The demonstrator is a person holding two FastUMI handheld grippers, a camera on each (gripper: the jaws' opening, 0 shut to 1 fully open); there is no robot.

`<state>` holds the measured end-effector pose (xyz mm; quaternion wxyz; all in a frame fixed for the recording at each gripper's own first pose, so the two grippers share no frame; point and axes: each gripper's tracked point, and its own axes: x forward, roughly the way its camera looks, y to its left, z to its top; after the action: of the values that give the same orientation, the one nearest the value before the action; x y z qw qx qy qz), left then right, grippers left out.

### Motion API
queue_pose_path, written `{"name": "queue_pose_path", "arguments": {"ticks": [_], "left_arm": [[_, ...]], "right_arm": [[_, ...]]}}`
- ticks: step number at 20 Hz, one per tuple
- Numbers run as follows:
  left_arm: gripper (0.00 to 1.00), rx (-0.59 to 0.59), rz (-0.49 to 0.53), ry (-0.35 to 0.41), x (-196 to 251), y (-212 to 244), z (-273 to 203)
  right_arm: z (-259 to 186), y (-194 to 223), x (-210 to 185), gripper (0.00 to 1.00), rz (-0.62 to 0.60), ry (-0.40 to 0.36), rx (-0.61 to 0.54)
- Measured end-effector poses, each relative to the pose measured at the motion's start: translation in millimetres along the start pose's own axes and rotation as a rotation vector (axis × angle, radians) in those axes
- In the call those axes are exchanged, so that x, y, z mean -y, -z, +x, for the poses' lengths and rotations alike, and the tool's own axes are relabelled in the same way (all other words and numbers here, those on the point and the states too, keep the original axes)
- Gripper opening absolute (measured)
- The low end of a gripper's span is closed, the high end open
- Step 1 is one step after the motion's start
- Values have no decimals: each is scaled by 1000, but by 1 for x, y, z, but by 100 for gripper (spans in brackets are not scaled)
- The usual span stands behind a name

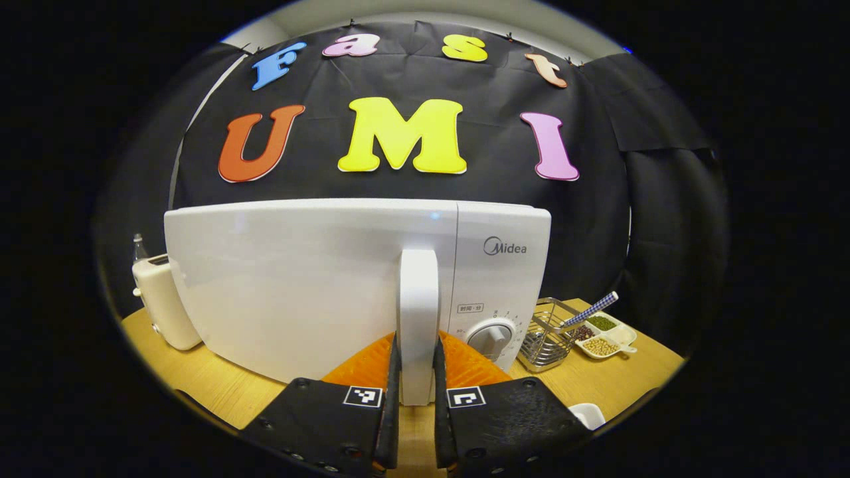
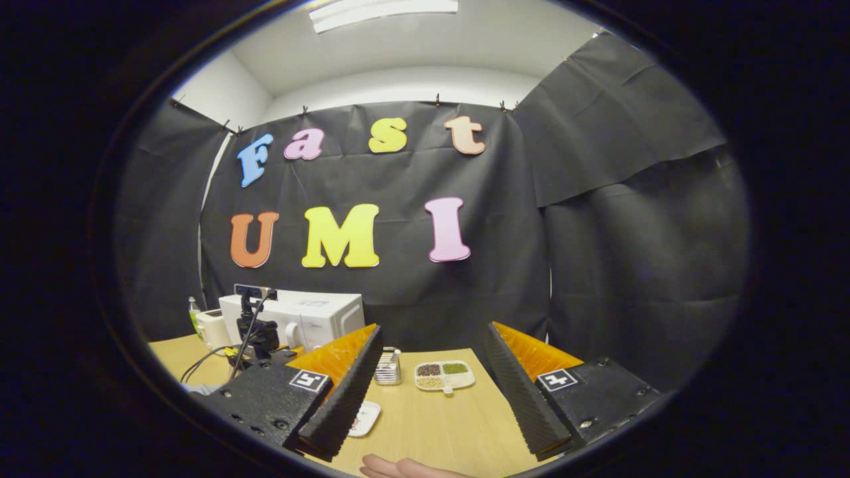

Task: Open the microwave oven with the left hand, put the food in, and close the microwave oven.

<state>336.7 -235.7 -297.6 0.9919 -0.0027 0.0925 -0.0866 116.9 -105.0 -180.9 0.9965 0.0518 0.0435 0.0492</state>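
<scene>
1. The left gripper [image 1: 415,392] is clamped on the microwave's upright door handle [image 1: 419,312], one finger on each side; the handle's long axis runs vertically, straight ahead.
2. The microwave [image 1: 299,285] stands directly in front, its door seemingly just cracked.
3. The right gripper [image 2: 431,392] hangs wide open, empty, well apart from the microwave.
4. The left is nearer; pulling back should swing the door.
</scene>
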Motion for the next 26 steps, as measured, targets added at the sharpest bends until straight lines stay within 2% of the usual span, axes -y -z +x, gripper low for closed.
{"name": "queue_pose_path", "arguments": {"ticks": [3,4,8,10,13,14,15,19,20,21,23,24,25,26], "left_arm": [[21,-1,-36,-11,1,0,-1],[8,-5,-21,-17,0,2,0],[8,-3,-13,-9,0,5,-18],[8,18,11,29,-4,7,-38],[8,8,-15,77,-12,14,-76],[8,19,-3,83,-19,14,-92],[8,23,7,83,-26,15,-105],[11,29,2,57,-61,23,-159],[12,29,13,49,-72,24,-171],[12,34,23,40,-83,26,-182],[14,38,35,5,-111,29,-209],[18,48,45,-22,-127,28,-223],[20,59,52,-40,-141,26,-235],[12,60,55,-53,-154,26,-248]], "right_arm": [[3,2,-4,99,8,-4,-3],[4,4,-5,99,8,-6,-4],[6,9,-5,99,6,-4,-9],[6,12,-4,99,7,2,-16],[5,19,-6,99,1,6,-32],[3,21,-8,91,-3,8,-39],[1,24,-10,99,-6,8,-46],[-9,32,-29,99,-7,-13,-79],[-11,35,-35,91,-10,-24,-94],[-14,38,-41,99,-9,-30,-107],[-20,41,-48,99,11,-37,-128],[-23,41,-53,99,18,-39,-135],[-24,42,-56,92,24,-33,-145],[-25,43,-59,99,28,-31,-153]]}}
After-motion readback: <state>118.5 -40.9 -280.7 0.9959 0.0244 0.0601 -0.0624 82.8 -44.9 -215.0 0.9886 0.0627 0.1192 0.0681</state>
